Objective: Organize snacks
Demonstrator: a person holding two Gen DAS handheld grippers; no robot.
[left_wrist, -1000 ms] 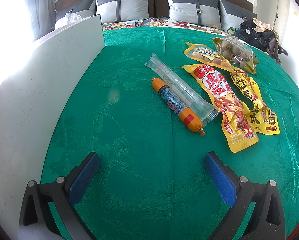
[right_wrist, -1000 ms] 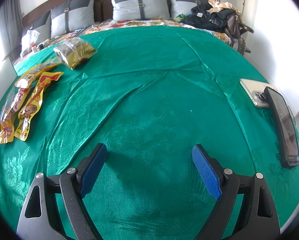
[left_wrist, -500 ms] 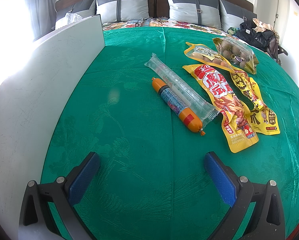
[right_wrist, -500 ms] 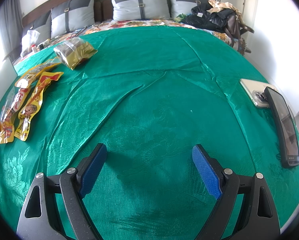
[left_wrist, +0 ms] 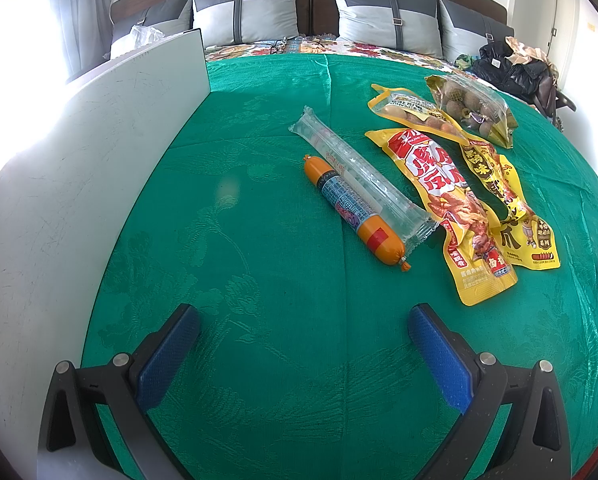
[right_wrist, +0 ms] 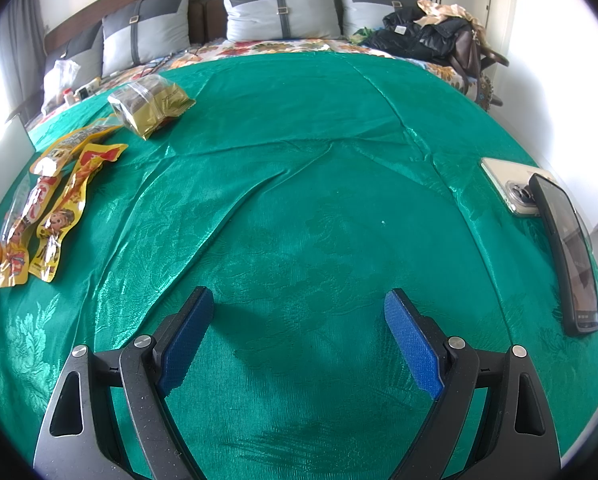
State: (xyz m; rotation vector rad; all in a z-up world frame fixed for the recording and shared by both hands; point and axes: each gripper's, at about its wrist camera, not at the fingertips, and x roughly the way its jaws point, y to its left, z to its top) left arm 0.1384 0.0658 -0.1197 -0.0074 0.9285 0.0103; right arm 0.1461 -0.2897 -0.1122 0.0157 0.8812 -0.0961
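Note:
Snacks lie on a green cloth (left_wrist: 259,260). An orange sausage (left_wrist: 353,210) sits beside a clear tube pack (left_wrist: 359,176). To their right are a red-and-yellow pouch (left_wrist: 455,208), a yellow pouch (left_wrist: 507,204), a yellow bag of round snacks (left_wrist: 411,110) and a clear-gold bag (left_wrist: 473,106). My left gripper (left_wrist: 303,332) hovers open and empty, short of the sausage. My right gripper (right_wrist: 299,316) is open over bare cloth, with the pouches (right_wrist: 51,208) and gold bag (right_wrist: 151,106) far to its left.
A white board (left_wrist: 79,184) stands upright along the cloth's left edge. Two phones (right_wrist: 567,248) lie at the right edge. Pillows (right_wrist: 279,8) and a pile of dark clothes (right_wrist: 423,36) are at the back.

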